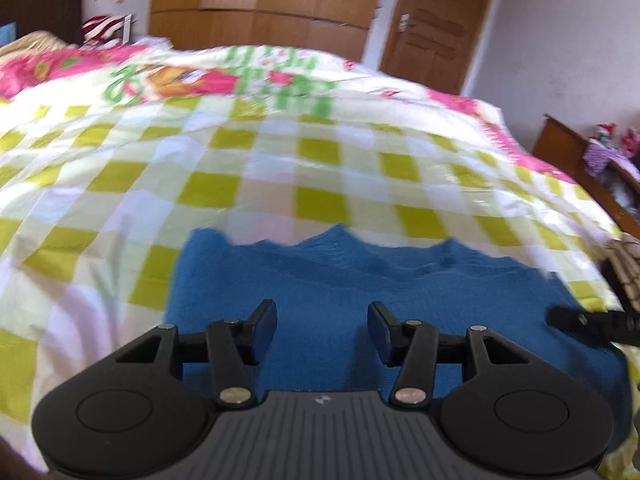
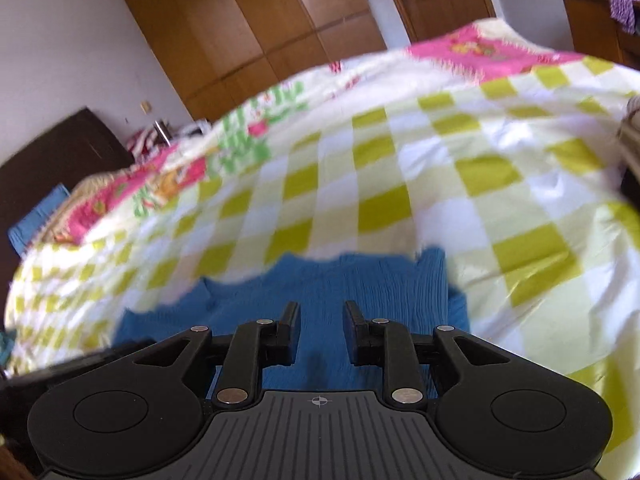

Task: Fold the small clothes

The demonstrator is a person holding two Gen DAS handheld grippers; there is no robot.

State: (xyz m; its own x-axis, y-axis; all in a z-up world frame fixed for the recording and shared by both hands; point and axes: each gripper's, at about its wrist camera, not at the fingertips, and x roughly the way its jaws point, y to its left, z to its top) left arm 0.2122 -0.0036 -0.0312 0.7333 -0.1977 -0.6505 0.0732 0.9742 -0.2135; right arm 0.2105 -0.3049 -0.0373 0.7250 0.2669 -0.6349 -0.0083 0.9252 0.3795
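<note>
On checked bedspread, blue knit garment, no legible writing

A checked green and white bedsheet covers the bed. Behind it stand a brown wardrobe and a wooden door.

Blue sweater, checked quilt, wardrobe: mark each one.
Blue sweater (image 1: 340, 280): left wrist view, middle of the knit.
Checked quilt (image 1: 280, 168): left wrist view, bare checked part.
Wardrobe (image 2: 248, 20): right wrist view, door panel.
</note>
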